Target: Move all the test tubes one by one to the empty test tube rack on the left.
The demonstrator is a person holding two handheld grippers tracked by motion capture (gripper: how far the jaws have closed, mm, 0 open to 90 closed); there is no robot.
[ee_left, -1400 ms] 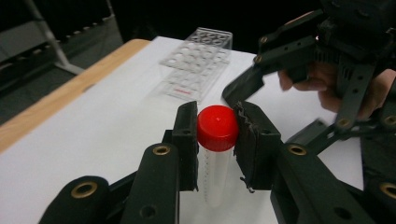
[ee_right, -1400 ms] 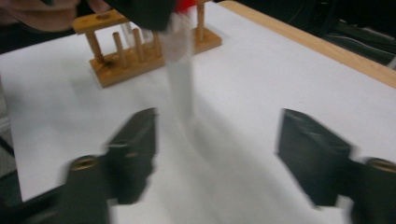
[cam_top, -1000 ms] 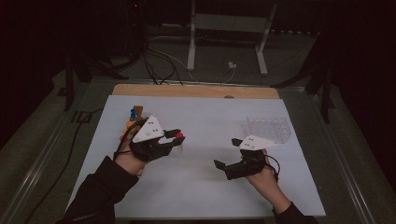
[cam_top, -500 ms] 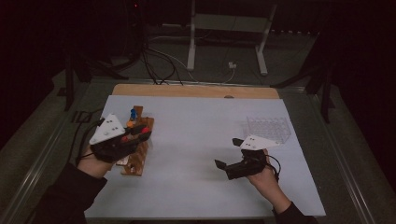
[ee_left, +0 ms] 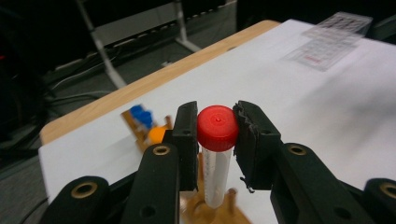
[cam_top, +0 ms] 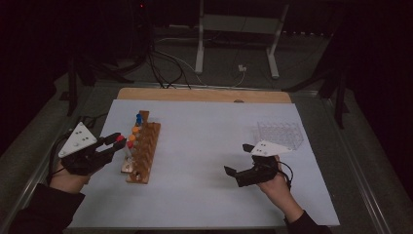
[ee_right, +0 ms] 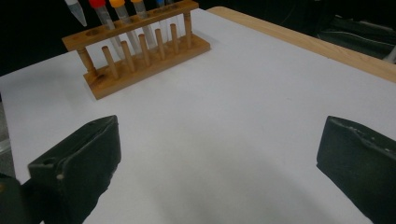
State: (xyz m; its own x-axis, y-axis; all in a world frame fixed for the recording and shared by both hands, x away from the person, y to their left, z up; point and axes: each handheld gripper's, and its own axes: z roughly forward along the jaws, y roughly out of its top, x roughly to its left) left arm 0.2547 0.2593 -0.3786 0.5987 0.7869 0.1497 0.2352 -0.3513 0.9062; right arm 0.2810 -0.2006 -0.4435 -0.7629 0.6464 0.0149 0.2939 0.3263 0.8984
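**Left tongs grip a red-capped tube at a wooden rack; right tongs wait open**

Nearest the viewer, two forearms reach in from the bottom edge over a white-topped counter (cam_top: 204, 146). The left tongs (cam_top: 117, 141) sit at the counter's left side, their black jaws closed onto a clear tube with a red cap (ee_left: 217, 127). In the left gripper view the jaws press the cap from both sides, and the tube stands upright with its lower end down at the wooden rack (cam_top: 142, 152).

The right tongs (cam_top: 238, 163) rest low over the right half of the counter, well apart from the rack. Their jaws are spread wide with nothing between them; bare white surface shows in the gap.

Farther along, the rack holds more tubes in a row, with orange caps (cam_top: 135, 130) and, at the far end, a blue cap (cam_top: 139, 117). A clear plastic grid tray (cam_top: 280, 134) lies beyond the right hand. A strip of bare wood (cam_top: 204, 94) edges the counter's far side. Behind it the room is dark, with cables and a metal stand on the floor.
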